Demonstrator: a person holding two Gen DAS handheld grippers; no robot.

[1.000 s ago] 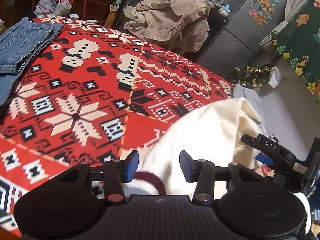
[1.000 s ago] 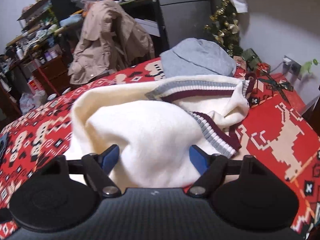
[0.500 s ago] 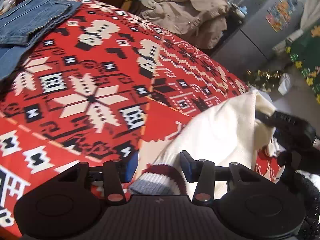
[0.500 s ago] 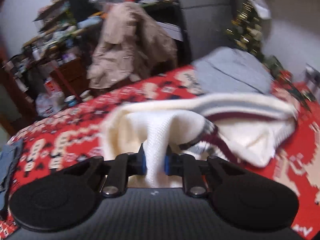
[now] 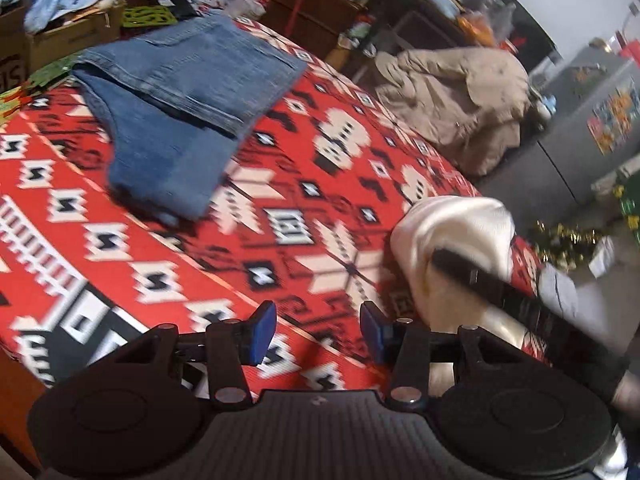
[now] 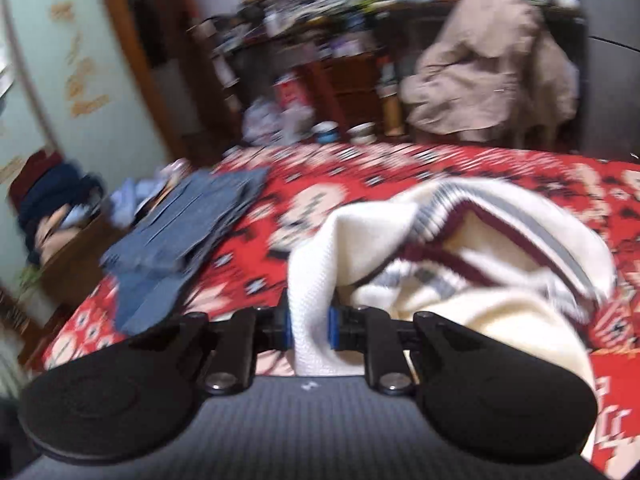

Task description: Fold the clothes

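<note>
A cream knit sweater [image 6: 472, 312] with maroon and grey striped trim lies bunched on the red patterned blanket [image 6: 360, 172]. My right gripper [image 6: 310, 326] is shut on a fold of its cream fabric, which rises between the blue pads. In the left wrist view the sweater [image 5: 452, 232] sits to the right, with the other gripper's dark body [image 5: 500, 288] across it. My left gripper [image 5: 318, 330] is open above bare blanket [image 5: 240, 264], holding nothing. Folded blue jeans [image 5: 188, 100] lie at the blanket's far left, and the same jeans [image 6: 180, 240] show left in the right wrist view.
A beige coat [image 5: 456, 96] hangs over a chair beyond the blanket, with a grey fridge [image 5: 592, 120] behind it. Cardboard boxes of clutter [image 5: 60, 28] stand at the far left. Wooden drawers and crowded shelves [image 6: 340, 80] line the back. Tinsel lies on the floor [image 5: 568, 240].
The right gripper closed on the cream sweater and is pulling it leftward. The left gripper swung left away from the striped hem; it now hovers open over the blanket, jeans in view.
</note>
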